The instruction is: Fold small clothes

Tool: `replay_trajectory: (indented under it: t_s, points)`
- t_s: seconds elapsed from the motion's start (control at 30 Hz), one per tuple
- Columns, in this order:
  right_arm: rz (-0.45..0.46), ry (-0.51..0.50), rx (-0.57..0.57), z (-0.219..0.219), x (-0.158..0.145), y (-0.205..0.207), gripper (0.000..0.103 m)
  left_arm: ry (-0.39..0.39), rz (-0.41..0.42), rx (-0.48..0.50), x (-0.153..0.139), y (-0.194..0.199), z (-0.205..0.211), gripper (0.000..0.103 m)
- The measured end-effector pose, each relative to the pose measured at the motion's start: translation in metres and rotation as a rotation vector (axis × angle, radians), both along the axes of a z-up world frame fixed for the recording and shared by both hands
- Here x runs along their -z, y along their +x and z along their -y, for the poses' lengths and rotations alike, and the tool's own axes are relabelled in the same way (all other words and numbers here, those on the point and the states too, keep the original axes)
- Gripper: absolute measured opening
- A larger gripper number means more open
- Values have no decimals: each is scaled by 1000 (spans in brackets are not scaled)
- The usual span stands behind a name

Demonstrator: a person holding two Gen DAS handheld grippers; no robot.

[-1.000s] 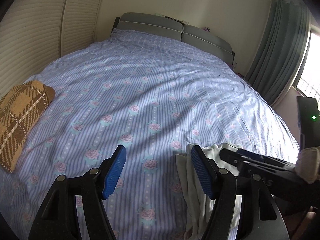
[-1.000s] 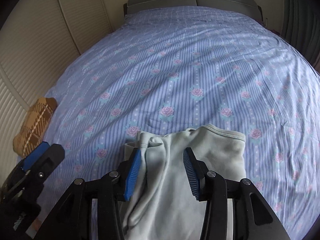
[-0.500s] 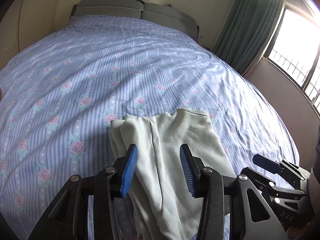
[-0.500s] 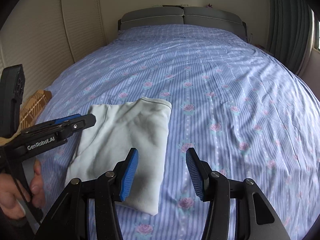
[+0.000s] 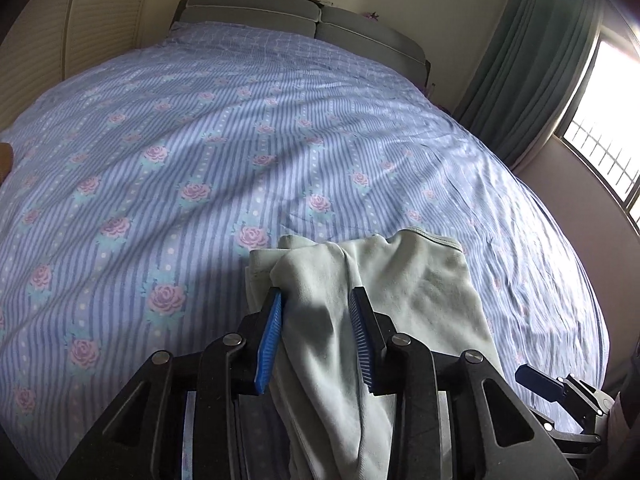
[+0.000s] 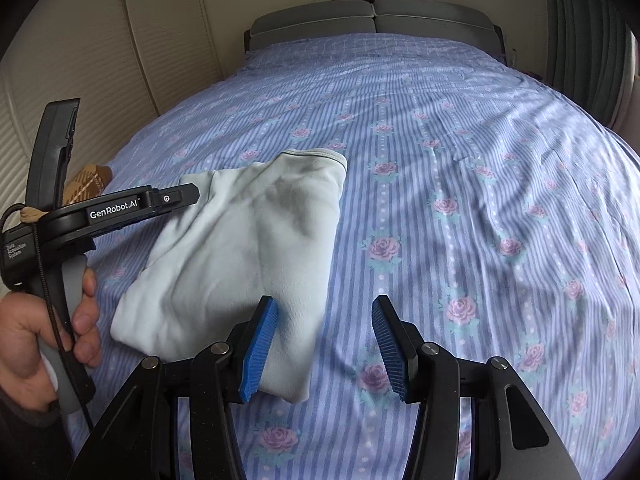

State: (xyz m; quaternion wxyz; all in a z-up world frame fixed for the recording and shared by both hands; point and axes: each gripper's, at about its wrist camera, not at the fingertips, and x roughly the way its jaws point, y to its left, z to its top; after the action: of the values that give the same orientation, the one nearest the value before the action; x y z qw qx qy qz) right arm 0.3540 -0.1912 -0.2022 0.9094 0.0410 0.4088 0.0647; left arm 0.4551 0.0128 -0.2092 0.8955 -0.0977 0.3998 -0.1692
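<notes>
My left gripper (image 5: 316,336) sits low over the bed, its blue fingers (image 5: 269,343) partly parted, each pad pressed against a raised fold of the pale garment (image 5: 416,280). My right gripper (image 6: 325,350) hovers at the garment's near right corner, fingers (image 6: 387,354) spread wide and gripping nothing, the left pad just over the cloth edge. On the garment's far side, my left hand (image 6: 44,340) is wrapped round its handle.
</notes>
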Motion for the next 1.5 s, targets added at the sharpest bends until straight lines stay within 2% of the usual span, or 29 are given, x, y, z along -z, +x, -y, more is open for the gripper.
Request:
replay_trajectory:
  t_s: [0.1,0.27,0.4,0.5,0.6,0.67,0.73,0.77,0.83,0.97,1.2,1.47,1.5]
  points:
    - [2,-8,8,3,1,0,51,25,9,11,0,1,6,6]
    - [6,-20,14,4,1,-1,51,117,68,-19,-8,-2,8,5]
    - [20,-46,11,0,-3,-3,51,143,90,-50,-12,1,0,5]
    - [17,-69,0,-4,-4,-4,51,114,79,-31,-10,5,-3,5]
    - [11,-81,4,-5,-6,-6,51,132,82,-1,-15,1,2,6]
    - [7,-81,12,-4,-9,-10,51,140,86,5,-21,-6,2,11]
    - [7,-82,12,-4,-13,-17,51,122,86,-2,-28,-15,-4,27]
    - [7,-87,9,-4,-15,-20,51,106,81,-9,-32,-18,-7,29]
    - [5,-102,2,-4,-19,-29,51,80,74,-12,-40,-28,-12,30]
    - [19,-122,-18,-4,-28,-45,51,89,56,17,-48,-59,-13,30]
    - [42,-112,-22,-5,-33,-63,51,108,-17,47,-31,-94,-6,30]
    - [32,-85,0,6,-34,-70,51,107,-79,42,-2,-100,3,30]
    - [30,-84,3,7,-34,-70,51,107,-84,38,1,-100,2,24]
